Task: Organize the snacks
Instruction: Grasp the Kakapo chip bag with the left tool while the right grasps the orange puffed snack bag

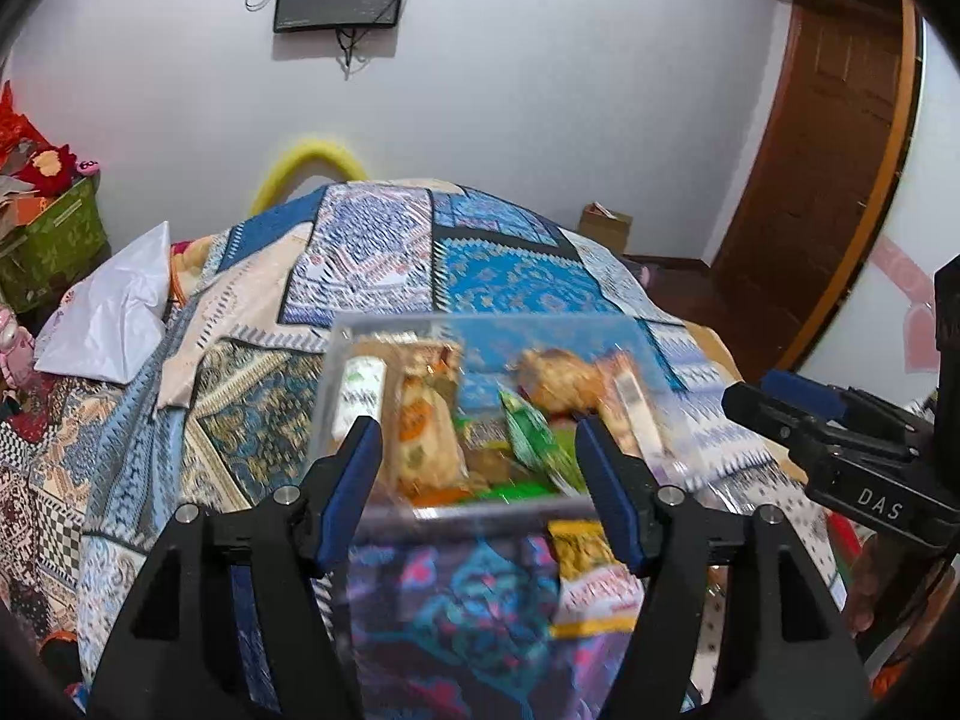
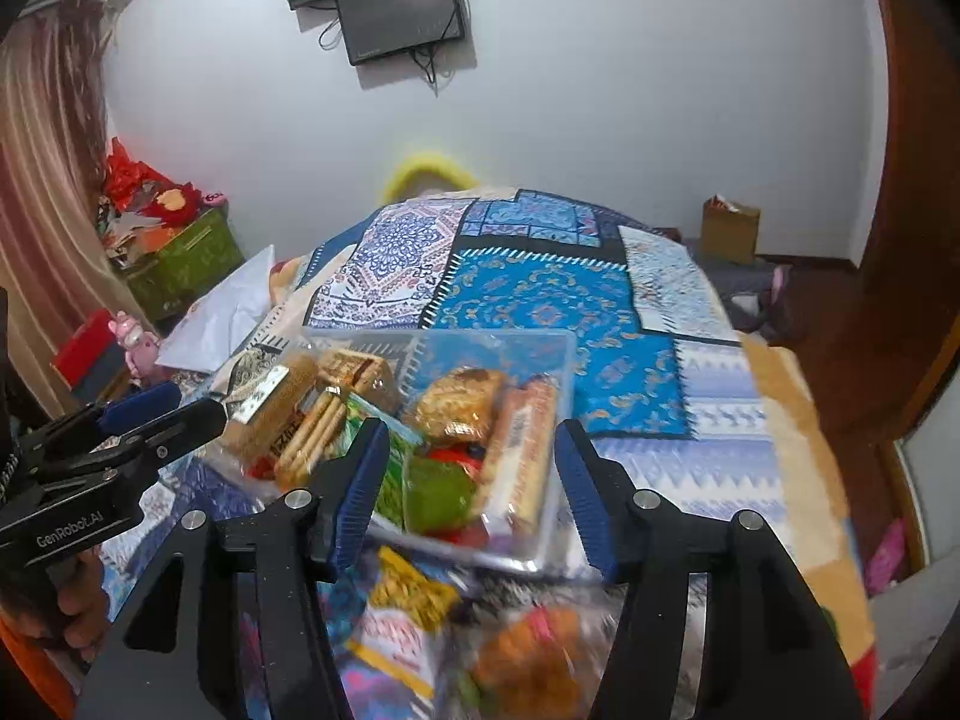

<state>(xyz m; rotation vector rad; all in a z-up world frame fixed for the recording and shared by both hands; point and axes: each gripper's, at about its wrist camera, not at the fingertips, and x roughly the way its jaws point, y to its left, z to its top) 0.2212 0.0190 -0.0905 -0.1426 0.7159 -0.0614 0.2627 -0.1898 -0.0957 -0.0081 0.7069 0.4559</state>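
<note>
A clear plastic box (image 1: 360, 324) (image 2: 558, 360) sits on the patterned blue bedspread, filled with several wrapped snacks: biscuits (image 2: 312, 432), a pastry pack (image 2: 459, 402), a long wafer pack (image 2: 522, 456) and green packets (image 2: 432, 492). A yellow-and-white snack packet (image 1: 591, 582) (image 2: 402, 618) lies in front of the box, beside an orange snack bag (image 2: 534, 654). My left gripper (image 1: 480, 480) is open and empty, just before the box's near wall. My right gripper (image 2: 468, 480) is open and empty above the box's near edge. Each gripper shows in the other's view, the right gripper (image 1: 780, 414) and the left gripper (image 2: 162, 414).
The bedspread (image 2: 540, 294) covers a bed with a white bag (image 1: 114, 312) at its left. A green bin of toys (image 2: 180, 258) stands at the far left, a cardboard box (image 2: 729, 228) by the wall, a wooden door (image 1: 840, 150) at the right.
</note>
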